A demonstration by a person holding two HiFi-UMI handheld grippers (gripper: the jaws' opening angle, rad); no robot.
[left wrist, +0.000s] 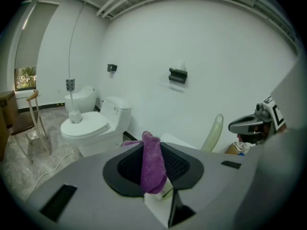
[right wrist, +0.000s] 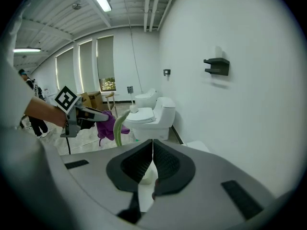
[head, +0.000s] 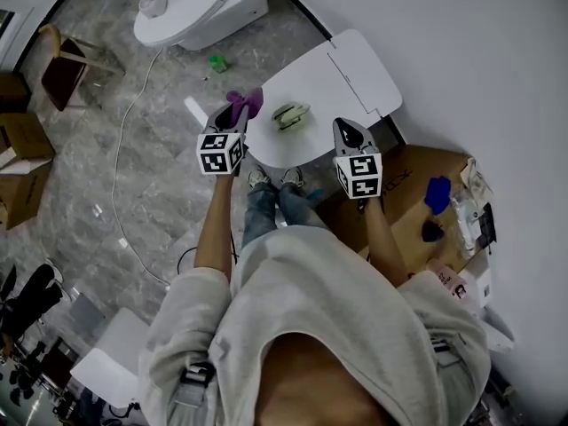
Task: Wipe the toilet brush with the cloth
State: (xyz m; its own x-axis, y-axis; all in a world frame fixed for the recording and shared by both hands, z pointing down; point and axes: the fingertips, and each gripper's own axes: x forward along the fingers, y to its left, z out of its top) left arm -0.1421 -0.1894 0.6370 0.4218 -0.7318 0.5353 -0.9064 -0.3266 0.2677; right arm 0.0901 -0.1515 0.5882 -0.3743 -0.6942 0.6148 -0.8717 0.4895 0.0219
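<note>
In the head view the toilet brush (head: 291, 115) sits on the small white table (head: 355, 69), near its edge closest to the person. The left gripper (head: 232, 118) hangs at the brush's 9 o'clock with the purple cloth (head: 247, 102) bunched at its tip. The right gripper (head: 349, 134) waits at its 4 o'clock, and neither touches the brush. A toilet (head: 191, 11) stands well apart at 11 o'clock. In the left gripper view the jaws are pinched tight on a fold of the cloth, which stands up between them as a limp roll. The brush's pale green handle (left wrist: 214, 132) rises near upright at 3 o'clock, just ahead of the other gripper. In the right gripper view the jaws are closed on each other with nothing between them, and the handle curves up at 10 o'clock beside the cloth-bearing gripper. The brush looks like light, stiff, smooth plastic, so it is likely to slide or tip under a sideways rub. The best hold seems to be high on the handle with the free right gripper, steadying it while the cloth wraps the shaft. The cloth is soft and will drape round the shaft. It needs only the present pinch.
</note>
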